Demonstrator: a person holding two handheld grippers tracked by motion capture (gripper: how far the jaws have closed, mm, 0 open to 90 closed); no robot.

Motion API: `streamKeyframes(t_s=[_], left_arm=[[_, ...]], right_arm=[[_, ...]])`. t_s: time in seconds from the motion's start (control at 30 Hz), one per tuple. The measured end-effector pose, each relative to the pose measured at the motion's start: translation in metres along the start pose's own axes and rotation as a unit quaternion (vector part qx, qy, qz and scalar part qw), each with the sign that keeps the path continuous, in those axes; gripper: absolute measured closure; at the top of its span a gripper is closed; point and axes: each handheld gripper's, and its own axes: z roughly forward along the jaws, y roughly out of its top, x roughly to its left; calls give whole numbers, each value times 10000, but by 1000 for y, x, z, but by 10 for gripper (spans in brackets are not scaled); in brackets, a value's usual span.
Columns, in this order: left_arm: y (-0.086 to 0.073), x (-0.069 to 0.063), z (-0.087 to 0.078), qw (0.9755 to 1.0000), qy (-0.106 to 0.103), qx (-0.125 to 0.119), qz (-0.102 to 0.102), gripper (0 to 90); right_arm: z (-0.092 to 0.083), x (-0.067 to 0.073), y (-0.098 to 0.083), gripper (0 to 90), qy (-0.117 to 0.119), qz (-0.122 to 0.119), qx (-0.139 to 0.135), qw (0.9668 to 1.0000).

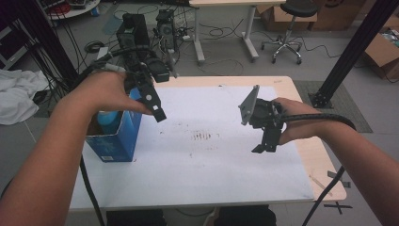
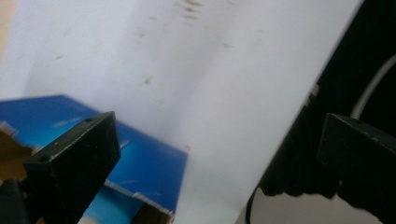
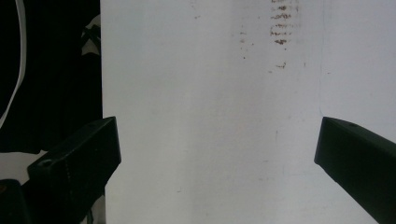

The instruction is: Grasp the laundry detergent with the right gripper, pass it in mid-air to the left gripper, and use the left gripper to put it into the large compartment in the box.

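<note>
Both grippers empty over the white sheet, blue box at my left.

From the high view I see a pale wooden table with rounded corners, covered by a flat white sheet that is matt and carries a small patch of brownish smudges. At its left edge stands an open-topped blue cardboard box, squarish, its flaps raw brown inside, with a light-blue rounded item poking up in it. My left gripper, black and blocky, hangs just beside the box's top with jaws spread wide and nothing between them. My right gripper hovers over the sheet, well apart from the box, jaws likewise wide and empty.
</note>
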Motion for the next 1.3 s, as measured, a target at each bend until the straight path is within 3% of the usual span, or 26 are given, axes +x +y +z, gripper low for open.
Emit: streamKeyframes(t_s=[0.13, 0.23, 0.43, 0.53, 0.8, 1.03, 1.3], left_arm=[[12, -14, 8, 9977, -91, 115, 663, 1], [18, -24, 14, 9936, -212, 202, 1094, 1], [27, -37, 26, 9864, -272, 444, 1561, 1], [31, -41, 29, 9842, -276, 517, 1674, 1], [39, -42, 36, 9826, -314, 519, 1755, 1], [37, -37, 37, 9838, -332, 450, 1703, 1], [31, -33, 36, 9843, -295, 395, 1695, 1]], right_arm=[[2, -3, 0, 2, 22, 23, 95, 9999], [2, -5, 0, 2, 42, 57, 115, 9999], [3, -6, -1, 2, 96, 67, 205, 9997], [6, -5, -1, 2, 139, 11, 318, 9994], [9, -12, -3, 2, 220, -84, 387, 9990], [10, -22, -7, 2, 212, -52, 405, 9989], [9, -23, -7, 2, 170, -37, 334, 9993]])
